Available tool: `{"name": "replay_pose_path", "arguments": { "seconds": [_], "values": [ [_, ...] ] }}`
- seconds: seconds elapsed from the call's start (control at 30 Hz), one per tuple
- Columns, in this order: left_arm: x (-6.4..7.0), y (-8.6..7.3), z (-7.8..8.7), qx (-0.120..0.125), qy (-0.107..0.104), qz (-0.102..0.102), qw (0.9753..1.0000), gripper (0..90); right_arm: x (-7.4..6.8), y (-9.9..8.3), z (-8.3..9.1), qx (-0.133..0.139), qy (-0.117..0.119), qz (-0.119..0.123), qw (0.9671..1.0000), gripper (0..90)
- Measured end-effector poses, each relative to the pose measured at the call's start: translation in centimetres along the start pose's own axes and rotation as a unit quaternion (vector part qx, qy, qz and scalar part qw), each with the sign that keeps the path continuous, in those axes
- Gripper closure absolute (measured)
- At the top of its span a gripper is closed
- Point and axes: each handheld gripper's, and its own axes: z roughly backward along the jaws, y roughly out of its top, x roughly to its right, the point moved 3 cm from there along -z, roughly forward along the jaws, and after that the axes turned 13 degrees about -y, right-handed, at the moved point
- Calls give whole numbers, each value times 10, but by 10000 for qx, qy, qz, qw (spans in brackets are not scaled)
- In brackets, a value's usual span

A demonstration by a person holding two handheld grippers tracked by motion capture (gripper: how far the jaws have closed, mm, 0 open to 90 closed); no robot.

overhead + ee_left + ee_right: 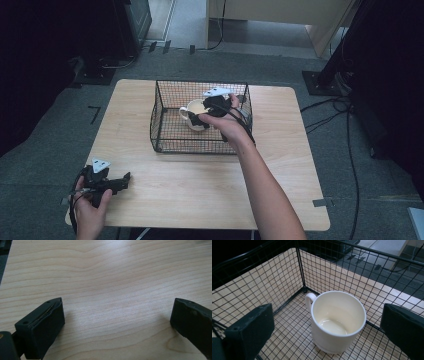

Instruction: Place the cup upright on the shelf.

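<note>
A cream mug point(194, 114) stands upright inside the black wire basket point(167, 107) at the middle of the table. In the right gripper view the mug point(338, 321) is empty, its handle turned away, and it sits between the two wide-apart jaws without touching either. My right gripper point(210, 112) hovers over the basket just right of the mug, open. My left gripper point(117, 184) rests low near the table's front left corner, open, with bare wood point(112, 307) between its jaws.
The wire basket's walls point(287, 272) enclose the mug on all sides. The light wooden table point(165, 185) stands on grey carpet. Dark stands and cables point(350, 150) lie on the floor at the right; a pale cabinet point(270, 15) stands behind.
</note>
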Motion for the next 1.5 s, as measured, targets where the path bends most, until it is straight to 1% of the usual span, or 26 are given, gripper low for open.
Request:
{"name": "replay_pose_path", "arguments": {
  "seconds": [0.03, 0.1, 0.13, 0.2, 0.3, 0.37, 0.43, 0.6, 0.63, 0.67, 0.73, 0.8, 0.93, 1.0, 1.07, 1.1, 1.13, 1.2, 1.27, 1.3, 1.4, 1.5],
  "values": [
    [0, 0, 0, 1, 0, 0, 10000, 0, 0, -1, 3, 6, 14, 5, 10000, 0],
    [0, 0, 0, -5, 0, -5, 10000, 0, 2, -4, 9, 34, 36, -125, 9999, 0],
    [0, 0, 0, 0, 0, -1, 10000, 0, 3, -6, 11, 39, 45, -124, 9999, 0],
    [0, 0, 0, -1, 0, -1, 10000, 0, 5, -11, 16, 45, -29, -113, 9999, 0],
    [0, 0, 0, -2, 0, -2, 10000, 0, 4, -19, 24, 67, -30, -60, 10000, 0],
    [0, 0, 0, -1, 0, -2, 10000, 0, 3, -28, 33, 115, -5, -60, 9999, 0],
    [0, 0, 0, 1, 1, 0, 10000, 0, 3, -31, 36, 136, 1, -64, 9999, 0],
    [0, 0, 0, 2, 1, 1, 10000, 0, 2, -44, 51, 226, 42, -43, 9997, 0],
    [0, 0, 0, -4, 1, -3, 10000, 0, 3, -49, 56, 263, 43, -64, 9996, 0],
    [0, 0, 0, -5, 0, -1, 10000, 0, 3, -49, 56, 263, 43, -64, 9996, 0],
    [0, 0, 0, 2, 3, 0, 10000, 0, 6, -54, 61, 312, 7, -87, 9995, 0],
    [0, 0, 0, -1, 3, -3, 10000, 0, 9, -60, 66, 335, 21, -150, 9993, 0],
    [0, 0, 0, 7, 4, 3, 10000, 0, 14, -73, 74, 359, -53, -123, 9993, 0],
    [0, 0, 0, 11, 3, 6, 10000, 0, 19, -81, 80, 382, -59, -103, 9992, 0],
    [0, 0, 0, 7, 4, 2, 10000, 0, 21, -84, 82, 389, -23, -138, 9991, 0],
    [0, 0, 0, 9, 1, 5, 10000, 0, 25, -90, 86, 384, -5, -167, 9991, 0],
    [0, 0, 0, 1, 1, 0, 10000, 0, 25, -90, 86, 384, -5, -167, 9991, 0],
    [0, 0, 0, 7, 1, 5, 10000, 0, 29, -95, 89, 383, -14, -162, 9991, 0],
    [0, 0, 0, 3, -1, -2, 10000, 0, 33, -103, 95, 368, -39, -196, 9991, 0],
    [0, 0, 0, 3, 0, -3, 10000, 0, 33, -103, 95, 368, -39, -196, 9991, 0],
    [0, 0, 0, 2, 0, -4, 10000, 0, 38, -112, 100, 361, -72, -228, 9991, 0],
    [0, 0, 0, 3, 0, -3, 10000, 0, 43, -121, 104, 359, -159, -252, 9989, 0]
  ]
}}
